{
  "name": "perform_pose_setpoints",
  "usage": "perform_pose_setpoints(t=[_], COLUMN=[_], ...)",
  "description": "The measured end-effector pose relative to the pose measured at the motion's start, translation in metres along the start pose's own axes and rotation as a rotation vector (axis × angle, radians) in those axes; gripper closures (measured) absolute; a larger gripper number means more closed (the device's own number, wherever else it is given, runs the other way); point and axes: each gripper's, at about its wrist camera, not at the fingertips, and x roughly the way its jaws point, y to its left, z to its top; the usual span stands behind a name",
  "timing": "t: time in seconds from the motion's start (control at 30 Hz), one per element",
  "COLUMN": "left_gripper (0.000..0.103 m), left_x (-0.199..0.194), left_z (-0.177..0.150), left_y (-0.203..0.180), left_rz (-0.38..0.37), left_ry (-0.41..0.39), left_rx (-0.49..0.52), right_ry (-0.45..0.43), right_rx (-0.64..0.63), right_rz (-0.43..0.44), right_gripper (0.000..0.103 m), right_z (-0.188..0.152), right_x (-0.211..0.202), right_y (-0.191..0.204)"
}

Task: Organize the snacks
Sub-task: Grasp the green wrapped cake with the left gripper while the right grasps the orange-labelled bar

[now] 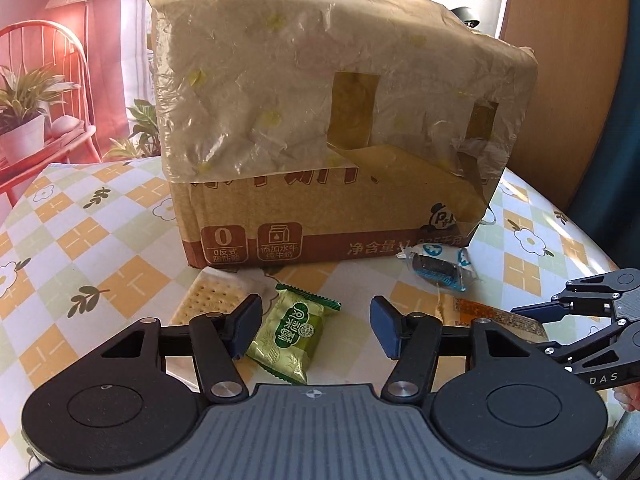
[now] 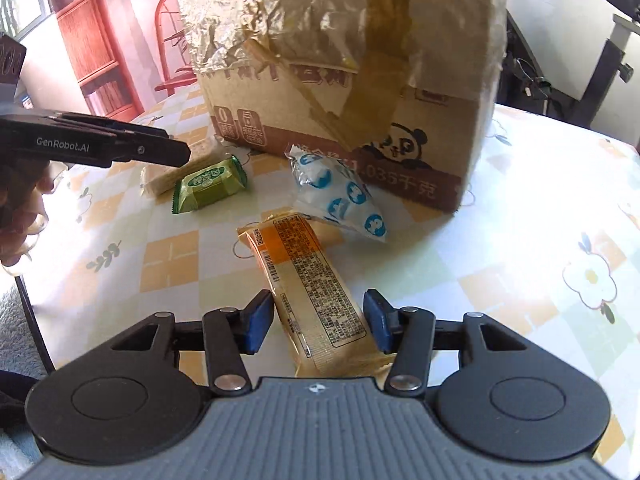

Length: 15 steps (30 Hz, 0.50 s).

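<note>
A green snack packet (image 1: 290, 338) lies on the table between the fingers of my open left gripper (image 1: 316, 328), nearer the left finger. A cracker pack (image 1: 208, 300) lies just left of it. A blue-and-white packet (image 1: 438, 266) lies by the cardboard box (image 1: 320, 208). In the right wrist view my right gripper (image 2: 320, 322) is open around the near end of a long orange-and-beige snack bar (image 2: 304, 280) lying on the table. The green packet (image 2: 210, 192), the blue-and-white packet (image 2: 340, 196) and the box (image 2: 340, 92) lie beyond it. The left gripper (image 2: 176, 154) shows at left.
The box is tall, partly wrapped in plastic film and tape, and stands mid-table on a checked flower tablecloth (image 1: 80, 240). The right gripper's fingers (image 1: 560, 308) show at the right edge of the left wrist view. The table edge (image 2: 28, 304) runs at left.
</note>
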Motion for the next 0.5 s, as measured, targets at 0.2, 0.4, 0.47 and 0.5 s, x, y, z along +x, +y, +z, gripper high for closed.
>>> perform_pose_setpoints(t=[0.2, 0.4, 0.47, 0.5], left_gripper=[0.041, 0.043, 0.051, 0.057], left_x=[0.03, 0.047, 0.053, 0.055], left_z=[-0.006, -0.01, -0.013, -0.014], left_y=[-0.004, -0.003, -0.006, -0.007], left_rz=[0.051, 0.087, 0.107, 0.121], left_ry=[0.046, 0.062, 0.071, 0.076], left_rx=[0.026, 0.019, 0.03, 0.034], right_ry=[-0.022, -0.07, -0.094, -0.105], right_rx=[0.007, 0.031, 0.035, 0.034], right_rz=[-0.031, -0.038, -0.042, -0.046], right_gripper=[0.049, 0.052, 0.055, 0.056], right_z=[0.0, 0.004, 0.002, 0.0], right_x=[0.005, 0.019, 0.02, 0.02], right_y=[0.0, 0.001, 0.001, 0.002])
